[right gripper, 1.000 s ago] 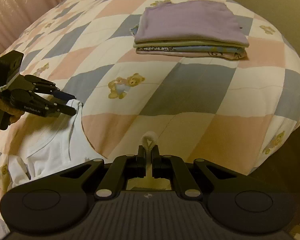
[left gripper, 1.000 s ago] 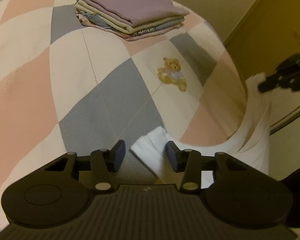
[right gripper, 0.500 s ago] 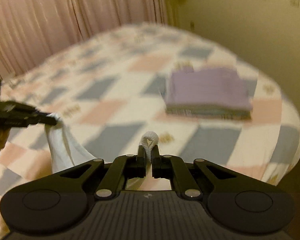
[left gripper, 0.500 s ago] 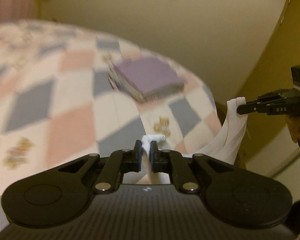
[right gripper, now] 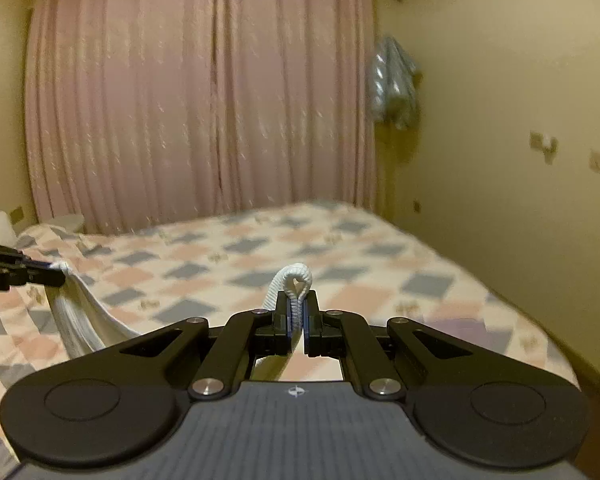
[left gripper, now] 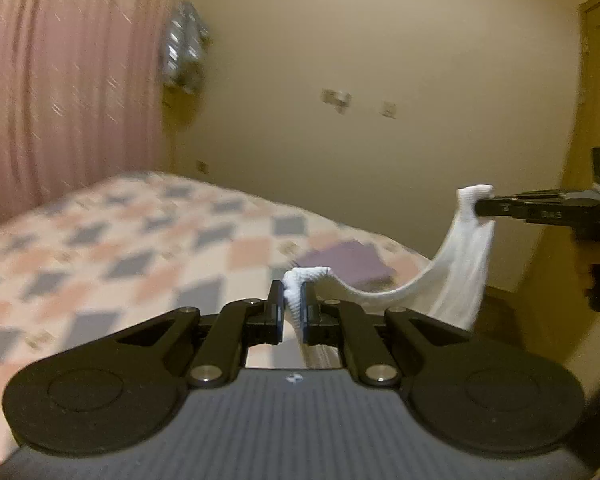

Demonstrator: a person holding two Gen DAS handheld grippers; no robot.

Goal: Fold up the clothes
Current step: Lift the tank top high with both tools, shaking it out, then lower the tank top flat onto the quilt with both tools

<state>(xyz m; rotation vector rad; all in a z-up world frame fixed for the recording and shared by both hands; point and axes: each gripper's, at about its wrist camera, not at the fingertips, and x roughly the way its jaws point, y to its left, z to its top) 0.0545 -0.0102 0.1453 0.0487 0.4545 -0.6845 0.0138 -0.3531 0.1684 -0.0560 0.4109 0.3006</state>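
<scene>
White garment (left gripper: 456, 264) hangs slack in the air between both claws, above the near edge of the checkered bed (left gripper: 140, 232). Left claw (left gripper: 292, 308) pinches one strap (bunched white ribbing); right claw (right gripper: 298, 320) clamps the other strap, looped above its tips.

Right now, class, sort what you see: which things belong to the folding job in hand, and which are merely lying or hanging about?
In the job:
white garment
left gripper, clamping one strap
right gripper, clamping the other strap
folded clothes pile
checked bedspread

Just about:
pink curtain
silvery item hanging on the wall
</scene>
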